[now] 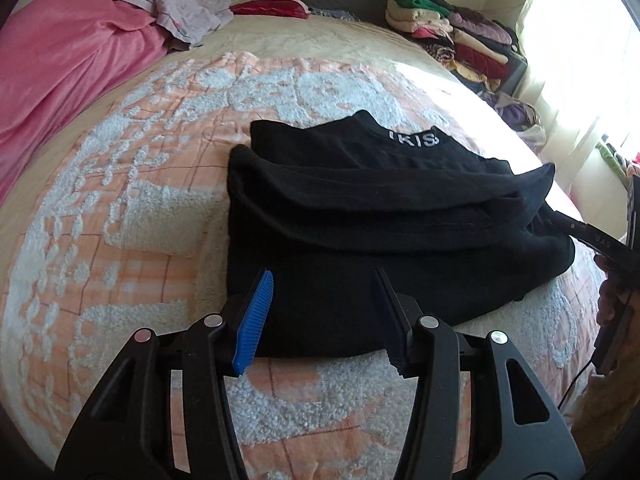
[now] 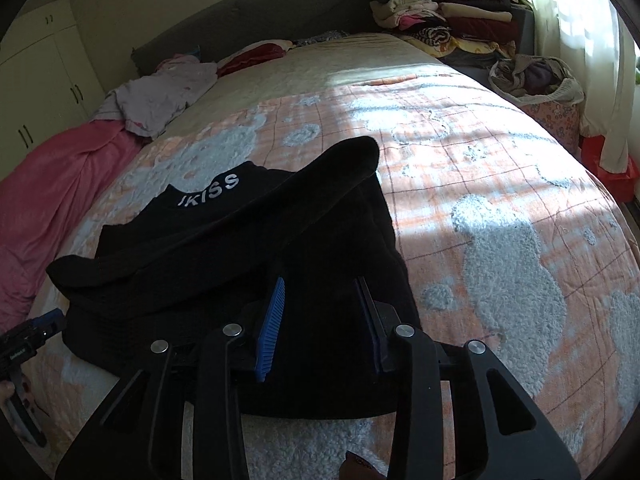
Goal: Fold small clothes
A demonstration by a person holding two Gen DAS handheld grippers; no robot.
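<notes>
Black knit fabric, a small garment (image 1: 360,216) folded into stacked layers with white lettering on its far band, is lying on the peach-and-white textured blanket (image 1: 120,208) covering the bed. I am holding my left gripper (image 1: 324,316) over the garment's near edge; its blue-padded fingers (image 1: 256,320) are standing apart, with only flat cloth showing between them and nothing pinched. I am holding my right gripper (image 2: 320,324) above the near right part of the same garment (image 2: 224,256), its jaws likewise parted and gripping nothing, while one fold of the cloth is rising in a ridge toward the far right. Each gripper is appearing at the edge of the other's view. Pink bedding (image 1: 60,80) is lying along the left side of the bed, and folded clothes (image 2: 440,20) are sitting stacked at the far right corner, near the sunlit curtain (image 2: 568,40).
</notes>
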